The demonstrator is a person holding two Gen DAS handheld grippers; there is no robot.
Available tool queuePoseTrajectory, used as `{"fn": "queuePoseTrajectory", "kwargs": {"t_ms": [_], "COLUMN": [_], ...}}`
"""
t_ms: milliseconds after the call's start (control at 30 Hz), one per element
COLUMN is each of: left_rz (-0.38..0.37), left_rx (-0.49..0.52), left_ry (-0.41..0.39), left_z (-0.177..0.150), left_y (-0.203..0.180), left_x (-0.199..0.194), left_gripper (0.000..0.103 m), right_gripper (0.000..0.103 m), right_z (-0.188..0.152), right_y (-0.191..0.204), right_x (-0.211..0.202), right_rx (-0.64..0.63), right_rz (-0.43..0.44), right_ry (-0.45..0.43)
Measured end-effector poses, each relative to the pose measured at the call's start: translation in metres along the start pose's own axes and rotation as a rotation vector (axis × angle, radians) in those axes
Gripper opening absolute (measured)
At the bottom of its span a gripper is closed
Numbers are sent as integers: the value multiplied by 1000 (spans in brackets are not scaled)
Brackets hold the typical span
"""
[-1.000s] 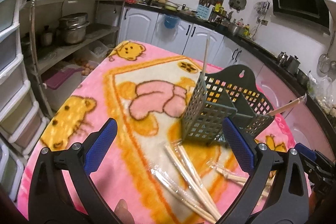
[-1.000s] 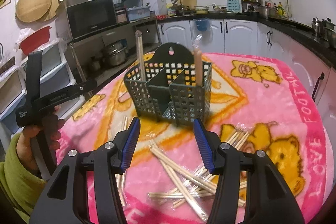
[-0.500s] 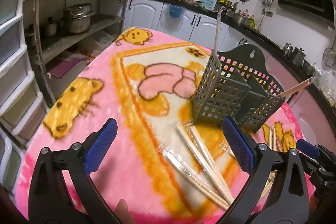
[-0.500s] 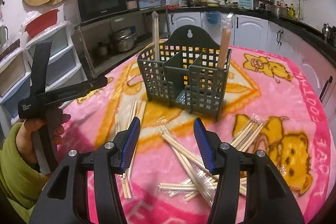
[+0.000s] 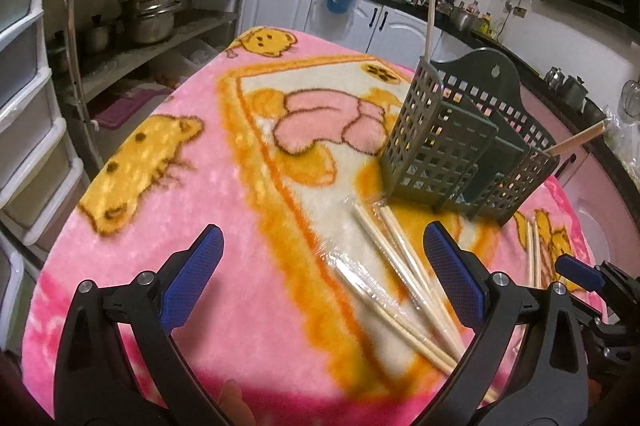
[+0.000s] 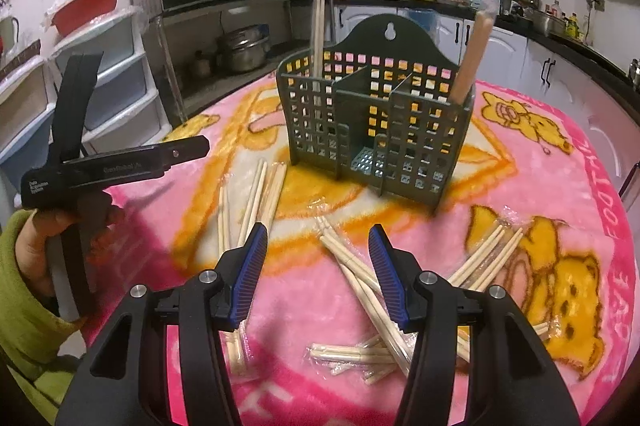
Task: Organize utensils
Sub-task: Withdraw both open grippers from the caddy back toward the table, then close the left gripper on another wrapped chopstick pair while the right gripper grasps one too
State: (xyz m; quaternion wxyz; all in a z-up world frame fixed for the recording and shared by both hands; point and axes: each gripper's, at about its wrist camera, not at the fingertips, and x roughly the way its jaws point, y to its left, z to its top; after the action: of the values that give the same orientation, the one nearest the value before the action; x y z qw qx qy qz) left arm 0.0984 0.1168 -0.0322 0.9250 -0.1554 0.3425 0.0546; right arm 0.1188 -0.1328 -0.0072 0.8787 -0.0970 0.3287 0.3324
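A dark green slotted utensil caddy (image 6: 376,114) (image 5: 464,146) stands on the pink cartoon blanket (image 6: 560,162). One wrapped chopstick pair (image 6: 318,38) stands in its left compartment and another (image 6: 474,54) leans in its right one. Several wrapped chopstick pairs lie loose on the blanket: a crossed bunch (image 6: 360,274) under my right gripper, some (image 6: 260,198) to the left, more (image 6: 492,258) to the right. My right gripper (image 6: 318,242) hovers open over the crossed bunch, holding nothing. My left gripper (image 5: 320,250) is wide open and empty above two wrapped pairs (image 5: 400,266).
A hand in a green sleeve (image 6: 24,290) holds the left gripper's black handle (image 6: 112,166). Plastic drawers (image 6: 100,82) and a metal shelf with pots (image 5: 148,14) stand left of the table. Kitchen counters and white cabinets (image 6: 520,50) run behind.
Both grippers have sunk toward the blanket and tipped further down. The caddy and loose chopsticks sit higher and larger in both views. Neither gripper's jaws moved.
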Motion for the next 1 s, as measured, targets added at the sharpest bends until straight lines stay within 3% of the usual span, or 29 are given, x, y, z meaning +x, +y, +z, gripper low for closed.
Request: {"fn": "queuePoseTrajectory", "kwargs": {"t_ms": [233,333,500,700,800,1000], "left_rz": [-17,-35,-79,-104,-110,-114], "left_rx": [-25,-32,-56,-72,-73,-79], "left_ry": [38,55,103,140,148,157], "left_z": [-5,-7,-10,-13,-14,-12], "left_y": [6,7,9,8,8,8], "left_x": [10,14,25,34,38,44], "left_gripper": [90,82,57,43,43,38], "right_gripper": [51,51,51,50,47,31], "right_z": [-3,-2,-1,0,1,3], "right_y": [5,7,8,15,17,16], "right_x": [19,27,43,63,72,79], "right_rx": [-28,-43,-57,-115,-127,-116], "right_rz": [-12,-21,-33,-62,-66,-73], "right_ry": [44,53,76,98,120,130]}}
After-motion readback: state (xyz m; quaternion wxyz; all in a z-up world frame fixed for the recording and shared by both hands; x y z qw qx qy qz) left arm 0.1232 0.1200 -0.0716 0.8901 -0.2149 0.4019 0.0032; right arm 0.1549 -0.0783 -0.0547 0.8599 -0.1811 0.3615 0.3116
